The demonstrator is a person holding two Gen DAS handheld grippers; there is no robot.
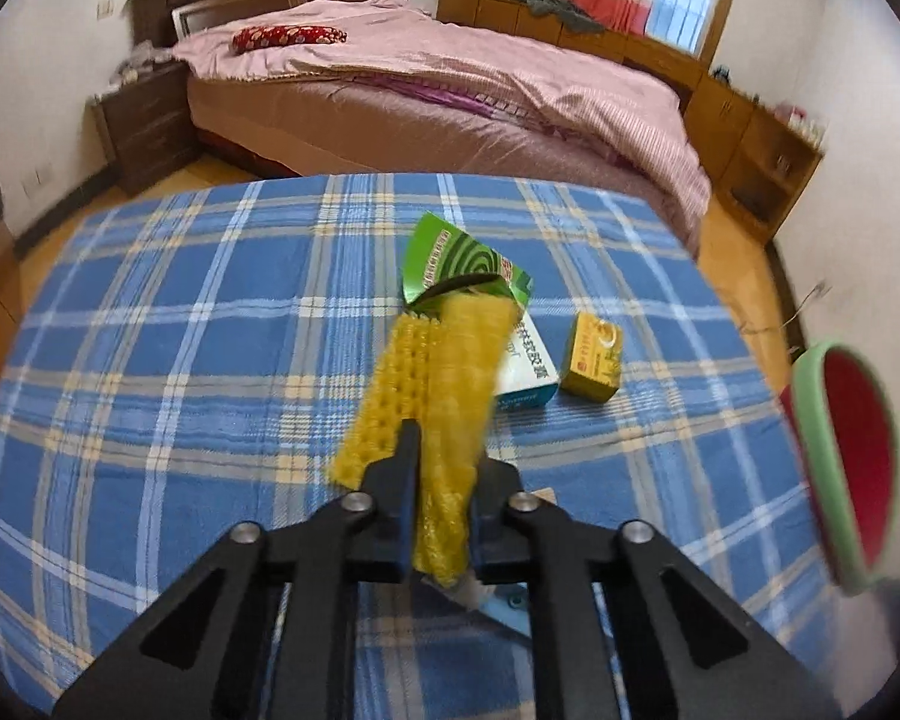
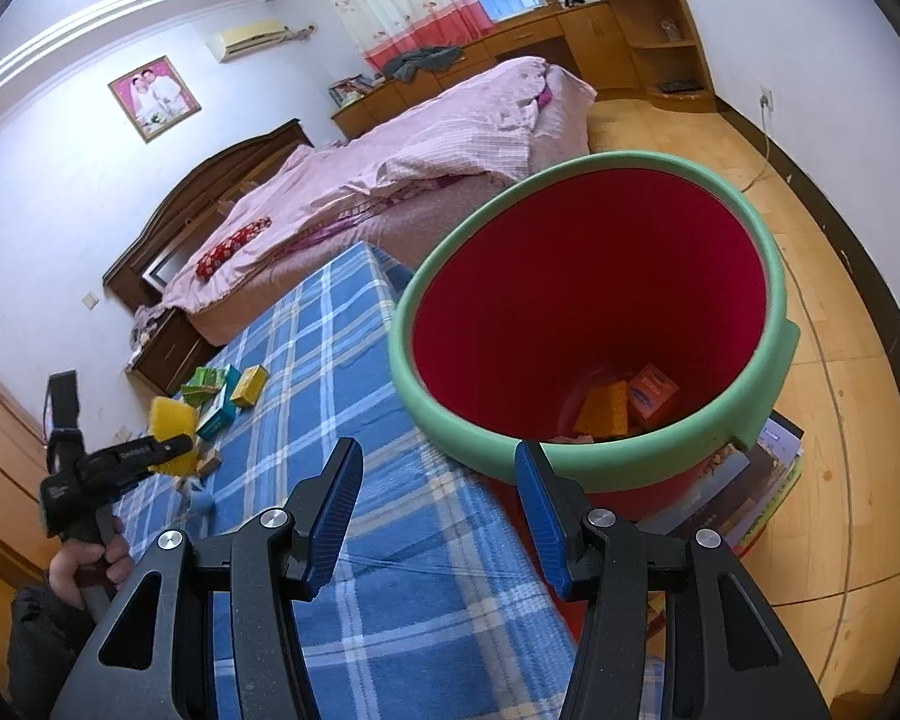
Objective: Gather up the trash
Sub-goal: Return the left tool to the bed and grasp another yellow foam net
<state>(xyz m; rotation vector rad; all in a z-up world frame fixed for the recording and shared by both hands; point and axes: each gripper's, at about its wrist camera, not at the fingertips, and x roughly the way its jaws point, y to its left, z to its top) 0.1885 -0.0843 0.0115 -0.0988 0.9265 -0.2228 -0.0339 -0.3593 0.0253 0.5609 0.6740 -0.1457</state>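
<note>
Left gripper (image 1: pixel 444 468) fingers clenched on yellow sponge (image 1: pixel 426 384), lifted over the plaid tabletop (image 1: pixel 180 330). Right gripper (image 2: pixel 438 510) released, empty, facing the bin (image 2: pixel 594 468). Likely next: carry sponge right, over the green rim, then release; keep it clear of the rim. Sponge soft, bumpy, squashed by the grip. Beyond it on the cloth: green box (image 1: pixel 456 264), torn open, white box (image 1: pixel 525 372), small yellow box (image 1: pixel 591 363), all stiff card. Bin red inside, smooth plastic, already holding scraps.

The left wrist view looks low over the blue checked tablecloth (image 1: pixel 210 312) toward the bed. The right wrist view looks down into the near red bin with green rim (image 2: pixel 768 360). Both share this cloth.
</note>
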